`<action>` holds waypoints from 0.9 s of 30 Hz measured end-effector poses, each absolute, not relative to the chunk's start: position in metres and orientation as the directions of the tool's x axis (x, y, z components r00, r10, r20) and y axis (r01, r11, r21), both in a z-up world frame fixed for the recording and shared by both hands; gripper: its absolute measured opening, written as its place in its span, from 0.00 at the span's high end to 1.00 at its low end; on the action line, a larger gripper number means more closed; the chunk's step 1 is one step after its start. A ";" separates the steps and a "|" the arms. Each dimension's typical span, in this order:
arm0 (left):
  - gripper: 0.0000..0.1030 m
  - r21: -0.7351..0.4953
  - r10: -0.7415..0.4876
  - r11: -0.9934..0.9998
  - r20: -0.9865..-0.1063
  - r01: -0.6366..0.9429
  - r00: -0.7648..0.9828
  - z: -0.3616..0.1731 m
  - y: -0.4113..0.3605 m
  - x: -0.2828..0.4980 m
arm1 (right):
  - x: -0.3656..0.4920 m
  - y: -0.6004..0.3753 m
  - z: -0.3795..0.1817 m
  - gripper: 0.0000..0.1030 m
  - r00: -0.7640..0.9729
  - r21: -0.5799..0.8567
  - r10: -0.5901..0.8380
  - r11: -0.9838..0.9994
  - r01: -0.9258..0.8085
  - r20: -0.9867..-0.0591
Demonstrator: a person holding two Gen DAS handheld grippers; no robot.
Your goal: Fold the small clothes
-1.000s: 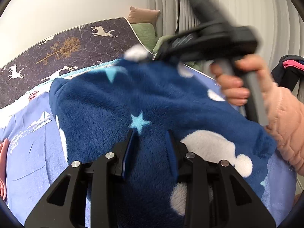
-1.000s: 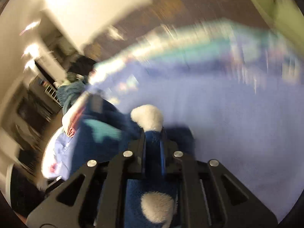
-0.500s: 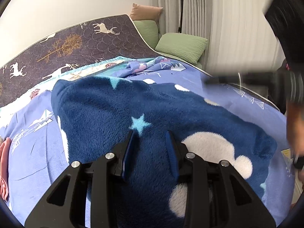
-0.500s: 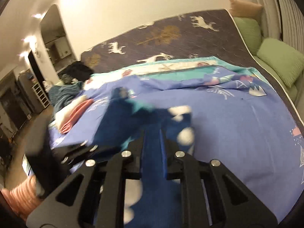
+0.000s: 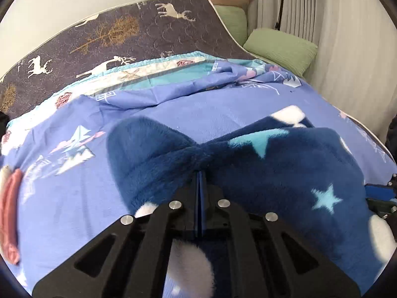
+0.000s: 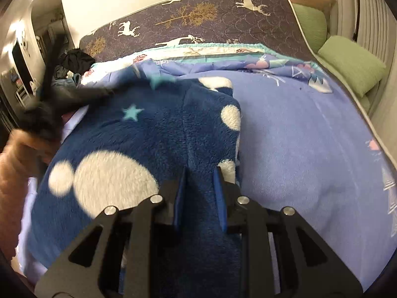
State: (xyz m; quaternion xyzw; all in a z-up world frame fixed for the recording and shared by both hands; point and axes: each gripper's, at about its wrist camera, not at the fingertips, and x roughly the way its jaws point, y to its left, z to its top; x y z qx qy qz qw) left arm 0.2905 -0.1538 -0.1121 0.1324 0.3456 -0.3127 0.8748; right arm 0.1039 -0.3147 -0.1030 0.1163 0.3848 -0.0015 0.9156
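A thick pinch of the blue fleece garment [image 5: 285, 171] is clamped by the closed left gripper [image 5: 200, 173]; it could be bunched or dragged off the bed [image 6: 310, 129]. The right gripper [image 6: 198, 173] is opening, fleece loose between its pads.

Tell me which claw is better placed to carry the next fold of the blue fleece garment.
Left. The left claw is pinched shut on a bunched ridge of the blue fleece garment, so it can likely pull that fold across. The right claw is opening, its pads straddling the fleece without pressing it.
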 end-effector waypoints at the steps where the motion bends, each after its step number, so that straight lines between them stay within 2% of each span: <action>1: 0.96 -0.020 -0.455 0.792 -0.685 0.611 0.568 -0.110 -0.154 0.291 | 0.107 -0.319 -0.108 0.77 0.700 0.236 0.100 0.967 0.100 -0.707; 4: 0.96 0.039 -0.431 0.791 -0.673 0.611 0.601 -0.105 -0.155 0.280 | 0.106 -0.328 -0.108 0.77 0.694 0.280 0.143 0.956 0.089 -0.706; 7: 0.97 -0.004 -0.472 0.767 -0.680 0.642 0.560 -0.087 -0.143 0.274 | 0.104 -0.323 -0.098 0.76 0.678 0.246 0.138 0.967 0.065 -0.722; 9: 0.92 -0.062 -0.499 0.764 -0.687 0.642 0.528 -0.073 -0.132 0.274 | 0.103 -0.322 -0.084 0.75 0.671 0.229 0.124 0.971 0.070 -0.731; 11: 0.83 -0.112 -0.520 0.776 -0.671 0.621 0.529 -0.054 -0.121 0.280 | 0.104 -0.323 -0.066 0.73 0.689 0.252 0.137 0.965 0.069 -0.712; 13: 0.76 -0.102 -0.514 0.790 -0.647 0.604 0.563 -0.041 -0.120 0.288 | 0.110 -0.323 -0.044 0.73 0.717 0.262 0.150 0.964 0.048 -0.681; 15: 0.74 -0.112 -0.518 0.791 -0.646 0.601 0.561 -0.037 -0.124 0.300 | 0.126 -0.320 -0.028 0.73 0.735 0.237 0.141 0.971 0.027 -0.663; 17: 0.74 -0.148 -0.523 0.783 -0.682 0.604 0.512 -0.048 -0.133 0.319 | 0.148 -0.317 -0.025 0.72 0.729 0.225 0.138 0.974 0.022 -0.670; 19: 0.73 -0.106 -0.452 0.810 -0.740 0.577 0.498 -0.081 -0.146 0.339 | 0.174 -0.316 -0.039 0.61 0.697 0.189 0.107 0.981 0.043 -0.709; 21: 0.70 -0.005 -0.370 0.830 -0.753 0.558 0.544 -0.116 -0.157 0.346 | 0.209 -0.318 -0.088 0.58 0.579 0.117 0.043 0.989 0.091 -0.814; 22: 0.70 -0.003 -0.375 0.836 -0.735 0.549 0.566 -0.119 -0.158 0.344 | 0.217 -0.323 -0.110 0.58 0.567 0.131 0.051 0.986 0.102 -0.822; 24: 0.70 0.008 -0.352 0.852 -0.729 0.523 0.586 -0.117 -0.163 0.341 | 0.214 -0.336 -0.111 0.58 0.587 0.198 0.094 0.973 0.116 -0.804; 27: 0.70 0.124 -0.306 0.827 -0.718 0.548 0.625 -0.110 -0.171 0.331 | 0.208 -0.335 -0.108 0.57 0.603 0.182 0.080 0.977 0.111 -0.794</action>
